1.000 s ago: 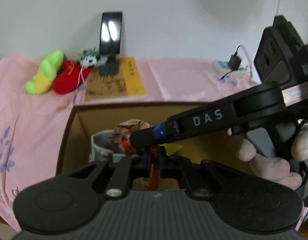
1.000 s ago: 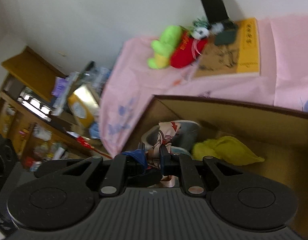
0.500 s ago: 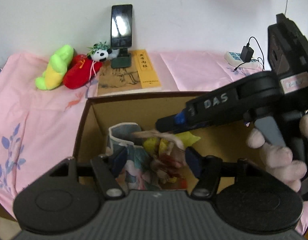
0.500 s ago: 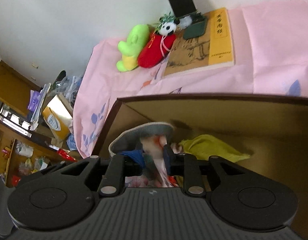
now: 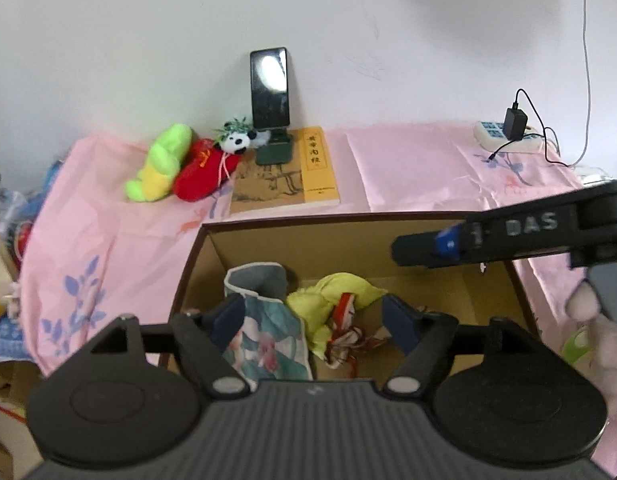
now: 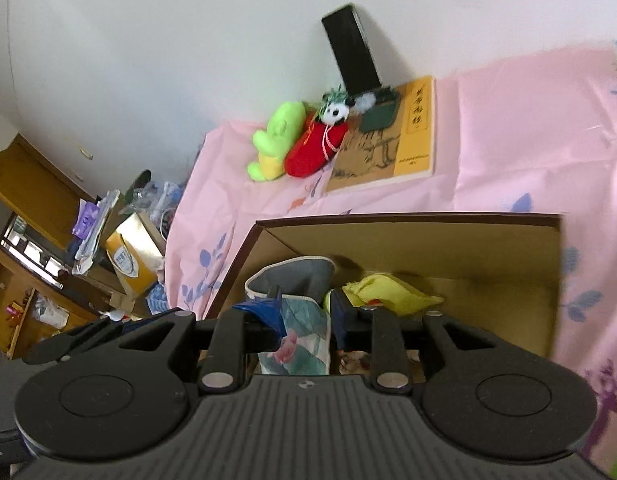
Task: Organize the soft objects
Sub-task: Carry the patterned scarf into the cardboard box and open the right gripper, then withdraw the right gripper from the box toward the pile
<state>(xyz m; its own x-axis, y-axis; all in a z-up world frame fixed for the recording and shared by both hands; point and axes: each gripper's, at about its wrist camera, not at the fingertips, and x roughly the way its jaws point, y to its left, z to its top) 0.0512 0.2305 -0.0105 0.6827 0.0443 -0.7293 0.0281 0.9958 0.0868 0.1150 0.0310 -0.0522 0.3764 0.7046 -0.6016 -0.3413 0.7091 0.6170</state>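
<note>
Inside cardboard box (image 5: 440, 264): floral fabric pouch (image 5: 264, 332), crumpled yellow cloth (image 5: 340, 292).

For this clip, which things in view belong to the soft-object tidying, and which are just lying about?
Job: cardboard box; floral pouch, yellow cloth and red patterned fabric inside it; green plush, red plush, panda toy on the pink cloth.

Lying about: phone, its stand, book, power strip.
</note>
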